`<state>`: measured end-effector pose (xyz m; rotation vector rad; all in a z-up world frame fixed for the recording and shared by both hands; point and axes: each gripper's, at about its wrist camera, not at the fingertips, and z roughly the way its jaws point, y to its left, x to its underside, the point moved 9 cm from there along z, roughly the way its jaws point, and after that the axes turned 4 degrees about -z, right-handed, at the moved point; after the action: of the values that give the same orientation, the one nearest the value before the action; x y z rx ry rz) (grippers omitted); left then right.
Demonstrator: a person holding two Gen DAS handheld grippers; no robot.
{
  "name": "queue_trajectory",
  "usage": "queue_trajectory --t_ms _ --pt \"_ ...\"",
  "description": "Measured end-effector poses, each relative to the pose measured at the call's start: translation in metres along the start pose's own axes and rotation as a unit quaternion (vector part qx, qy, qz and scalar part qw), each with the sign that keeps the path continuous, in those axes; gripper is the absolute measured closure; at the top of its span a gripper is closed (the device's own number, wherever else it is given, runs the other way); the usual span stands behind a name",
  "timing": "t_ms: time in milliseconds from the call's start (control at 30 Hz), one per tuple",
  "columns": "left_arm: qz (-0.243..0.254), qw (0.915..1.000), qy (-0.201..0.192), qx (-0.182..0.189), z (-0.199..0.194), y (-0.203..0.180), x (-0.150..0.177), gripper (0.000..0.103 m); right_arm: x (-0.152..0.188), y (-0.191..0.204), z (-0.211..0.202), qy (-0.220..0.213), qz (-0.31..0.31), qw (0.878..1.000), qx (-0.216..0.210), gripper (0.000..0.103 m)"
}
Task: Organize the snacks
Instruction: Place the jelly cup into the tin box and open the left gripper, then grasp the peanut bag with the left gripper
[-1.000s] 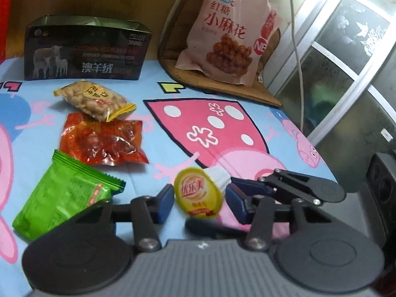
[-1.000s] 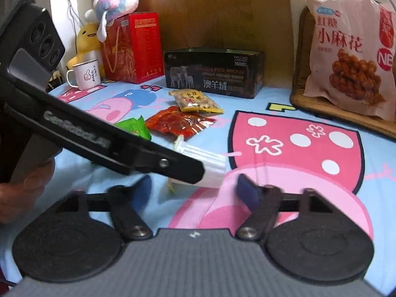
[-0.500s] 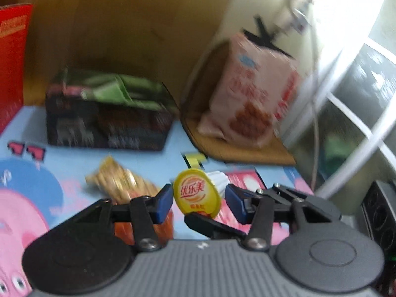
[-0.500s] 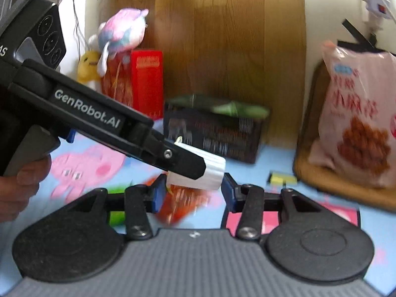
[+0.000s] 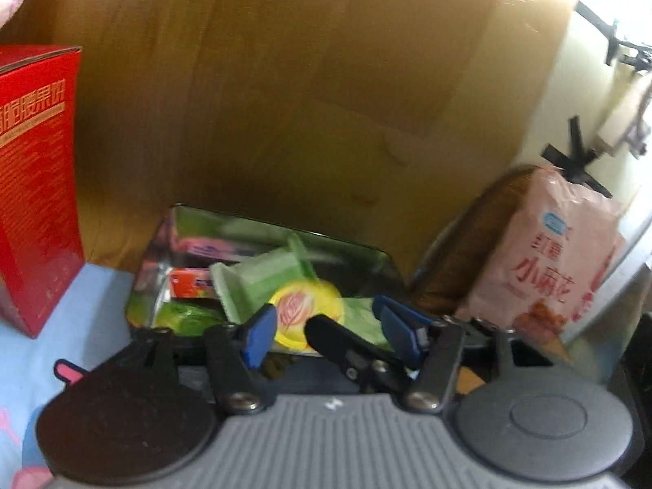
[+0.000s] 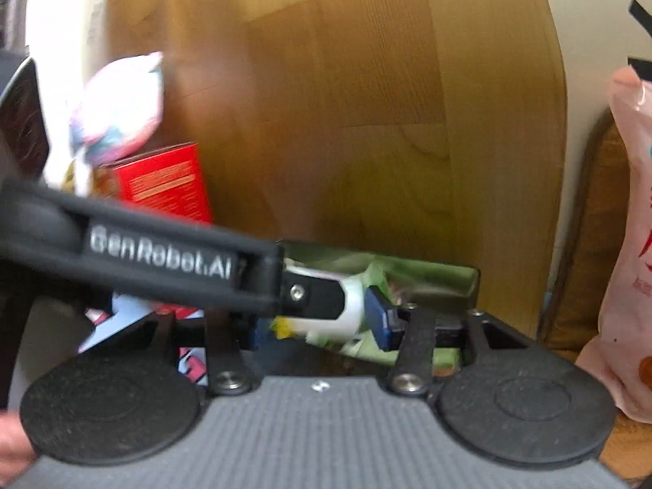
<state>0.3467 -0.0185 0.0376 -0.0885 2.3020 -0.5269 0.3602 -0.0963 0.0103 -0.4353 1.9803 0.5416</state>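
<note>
A white cup with a yellow lid hangs over the open dark snack box, which holds green and other packets. The cup sits between the blue pads of my left gripper, whose jaws stand a little wider than the lid. In the right wrist view my right gripper closes on the white cup body, right pad against it; the left gripper's arm crosses in front. The box also shows there.
A red carton stands left of the box. A pink snack bag leans on a wooden tray at the right. A wooden panel rises behind the box. A plush toy sits atop the red carton.
Both grippers carried the cup from above the bedsheet up and forward to over the snack box. The loose packets on the sheet have dropped out of view.
</note>
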Motion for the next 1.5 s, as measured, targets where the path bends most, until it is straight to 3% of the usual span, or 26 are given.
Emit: queue_trajectory --t_ms 133,233,400,500,633,767,800,867,1000,1233,1500 --pt "0.002 0.9996 -0.021 0.018 -0.023 0.01 0.01 0.04 0.013 0.0 -0.025 -0.022 -0.007 1.0 -0.002 0.036" --pt "-0.006 0.9991 -0.031 0.028 -0.043 0.022 0.025 0.04 0.037 0.0 -0.05 -0.01 -0.008 1.0 -0.008 0.036" --pt "-0.011 0.9995 0.017 0.023 -0.038 0.039 0.065 0.04 0.094 0.007 -0.072 0.076 0.058 0.994 -0.054 0.037" --pt "-0.037 0.9978 0.049 0.025 -0.026 0.049 0.082 0.04 0.114 0.007 -0.084 0.093 0.098 0.989 -0.066 0.038" --pt "-0.065 0.9939 0.078 0.043 -0.008 0.045 0.089 0.044 0.117 0.006 -0.083 0.096 0.116 0.987 -0.061 0.051" --pt "-0.06 0.9946 0.083 0.018 -0.001 0.043 0.098 0.068 0.111 0.0 -0.07 0.096 0.138 0.984 -0.061 0.063" --pt "-0.063 0.9945 0.082 0.014 -0.002 0.044 0.1 0.07 0.109 -0.002 -0.069 0.095 0.141 0.984 -0.058 0.066" --pt "-0.085 0.9914 0.093 0.036 -0.006 0.044 0.104 0.078 0.112 -0.003 -0.069 0.101 0.149 0.982 -0.062 0.082" --pt "-0.077 0.9938 0.072 0.036 -0.029 0.037 0.109 0.078 0.108 0.002 -0.082 0.079 0.138 0.985 -0.071 0.083" --pt "-0.058 0.9941 0.045 0.08 -0.09 0.017 0.128 0.08 0.107 0.022 -0.127 0.055 0.113 0.988 -0.087 0.083" --pt "-0.055 0.9934 0.049 0.088 -0.143 0.029 0.184 0.08 0.139 0.071 -0.163 0.086 0.071 0.985 -0.134 0.083"
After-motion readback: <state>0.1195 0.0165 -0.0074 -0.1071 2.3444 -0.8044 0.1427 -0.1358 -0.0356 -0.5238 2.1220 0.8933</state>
